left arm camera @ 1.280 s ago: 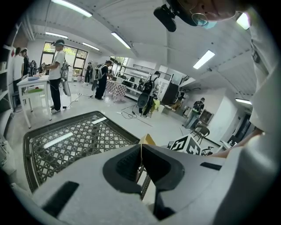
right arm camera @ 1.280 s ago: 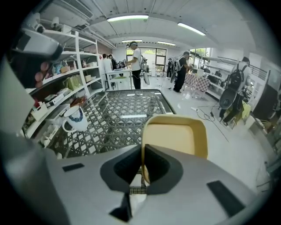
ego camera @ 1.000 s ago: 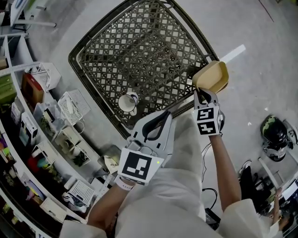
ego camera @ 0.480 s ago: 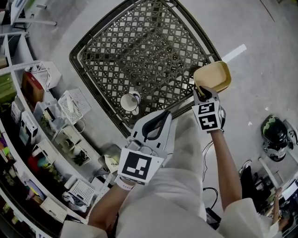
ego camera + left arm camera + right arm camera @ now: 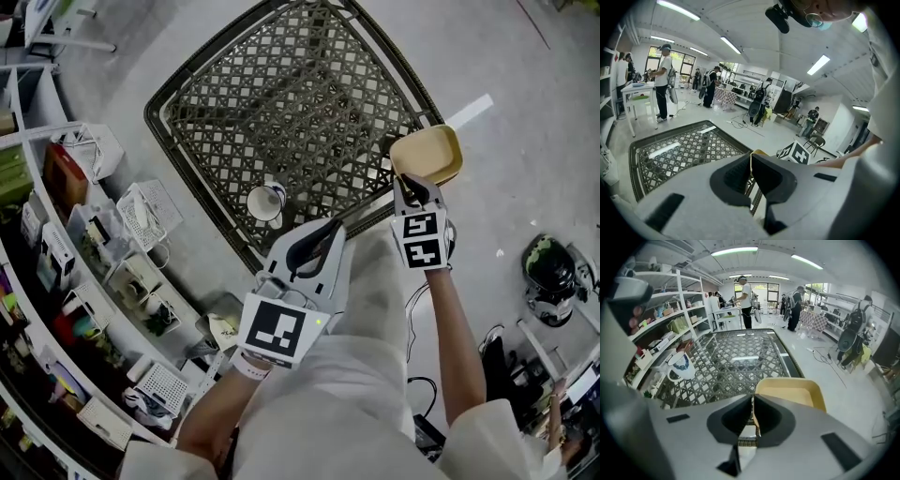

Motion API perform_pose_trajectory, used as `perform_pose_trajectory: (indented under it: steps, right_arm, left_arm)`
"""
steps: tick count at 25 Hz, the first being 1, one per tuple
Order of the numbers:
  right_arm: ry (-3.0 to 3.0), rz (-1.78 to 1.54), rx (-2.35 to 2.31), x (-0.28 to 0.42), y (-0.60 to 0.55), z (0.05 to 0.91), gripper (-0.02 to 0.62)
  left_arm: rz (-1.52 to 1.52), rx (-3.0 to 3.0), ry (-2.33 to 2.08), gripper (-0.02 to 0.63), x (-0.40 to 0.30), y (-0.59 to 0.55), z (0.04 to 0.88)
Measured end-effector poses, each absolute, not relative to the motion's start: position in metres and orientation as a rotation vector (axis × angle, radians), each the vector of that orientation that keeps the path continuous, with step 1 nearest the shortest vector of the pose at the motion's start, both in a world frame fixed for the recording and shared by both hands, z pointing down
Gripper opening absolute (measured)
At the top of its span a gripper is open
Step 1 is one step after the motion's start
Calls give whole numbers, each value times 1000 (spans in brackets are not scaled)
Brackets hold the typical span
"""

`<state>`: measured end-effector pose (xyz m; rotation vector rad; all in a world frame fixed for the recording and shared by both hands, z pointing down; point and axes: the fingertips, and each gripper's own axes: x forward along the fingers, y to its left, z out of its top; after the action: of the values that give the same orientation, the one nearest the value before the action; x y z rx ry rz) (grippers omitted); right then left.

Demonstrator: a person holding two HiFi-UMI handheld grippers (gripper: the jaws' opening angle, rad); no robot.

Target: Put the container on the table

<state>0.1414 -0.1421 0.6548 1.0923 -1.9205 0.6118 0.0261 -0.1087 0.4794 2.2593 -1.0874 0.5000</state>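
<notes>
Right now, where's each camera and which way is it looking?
Head view: on the person's head, facing down at the table, left gripper, right gripper, arms.
Left gripper view: on the left gripper, looking past shut jaws across the table.
Right gripper view: on the right gripper, facing the table, jaws gripping the container.
Head and right gripper views share the mug.

A white mug (image 5: 262, 202) stands upright near shelves (image 5: 680, 291) crowded with white baskets (image 5: 148, 214) and boxes.
</notes>
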Motion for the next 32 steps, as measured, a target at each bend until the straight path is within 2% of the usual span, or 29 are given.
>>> perform_pose_trajectory:
  steps: [9,20,32]
  right_arm:
    - [-1996,599,1149,133,-137,587,18]
    - [-2138,440,1246,113,-129,469,17]
    - [-2220,322,1377,108,-106,378,17]
  left_arm:
    - [473,2336,-1106,31,13,-108,453]
    - [410,2377,-1141,31,-4,-92,414]
    - [321,2417,-1224,31,-26,-86,374]
